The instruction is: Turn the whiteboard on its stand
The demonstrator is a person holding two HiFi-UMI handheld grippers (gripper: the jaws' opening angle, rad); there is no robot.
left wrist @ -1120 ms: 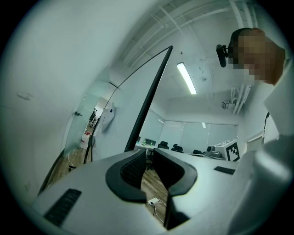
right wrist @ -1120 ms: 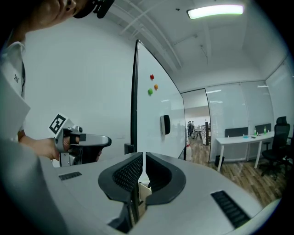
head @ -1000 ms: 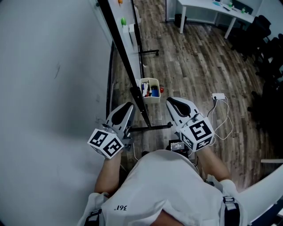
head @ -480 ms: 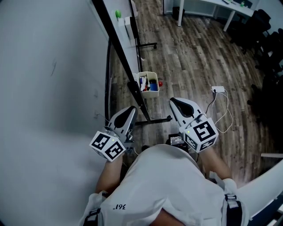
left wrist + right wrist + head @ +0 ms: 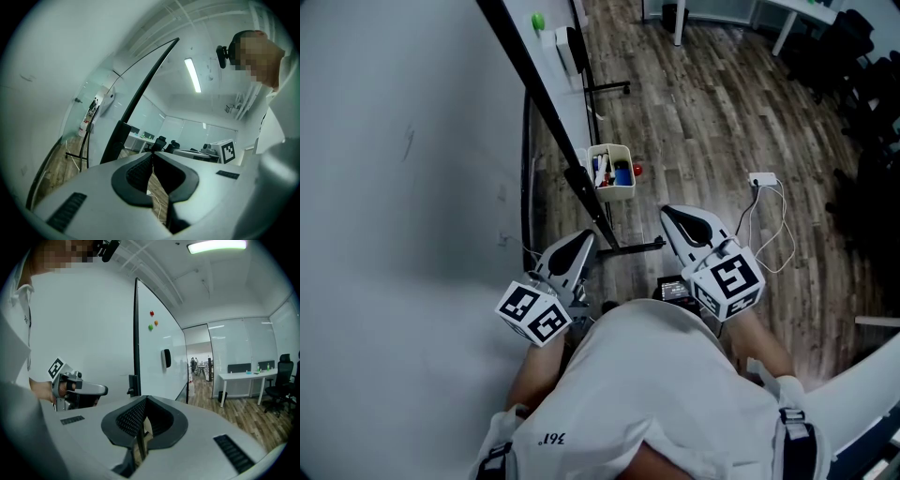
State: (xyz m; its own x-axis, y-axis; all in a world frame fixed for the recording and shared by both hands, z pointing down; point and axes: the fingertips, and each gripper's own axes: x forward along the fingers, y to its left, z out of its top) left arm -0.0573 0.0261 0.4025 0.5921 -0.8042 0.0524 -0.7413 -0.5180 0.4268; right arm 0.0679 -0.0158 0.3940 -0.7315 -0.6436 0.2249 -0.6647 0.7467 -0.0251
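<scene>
The whiteboard (image 5: 394, 187) fills the left of the head view, its black frame edge (image 5: 534, 84) running diagonally down to the stand (image 5: 623, 248). My left gripper (image 5: 581, 239) hangs just left of that edge, touching nothing. Its jaws are closing, with nothing between them (image 5: 152, 155). My right gripper (image 5: 667, 214) sits right of the stand bar, shut and empty (image 5: 144, 399). In the right gripper view the whiteboard (image 5: 154, 357) stands upright ahead, with the left gripper (image 5: 101, 390) to its left.
A small basket of markers (image 5: 612, 173) hangs by the board's frame. An eraser (image 5: 572, 47) and a green magnet (image 5: 538, 21) sit on the board. A power strip with cable (image 5: 762, 180) lies on the wood floor. A white desk (image 5: 769, 14) and dark chairs (image 5: 862, 75) stand beyond.
Both grippers have drawn back a little from the board's frame edge toward the person. The board and basket sit higher in the head view.
</scene>
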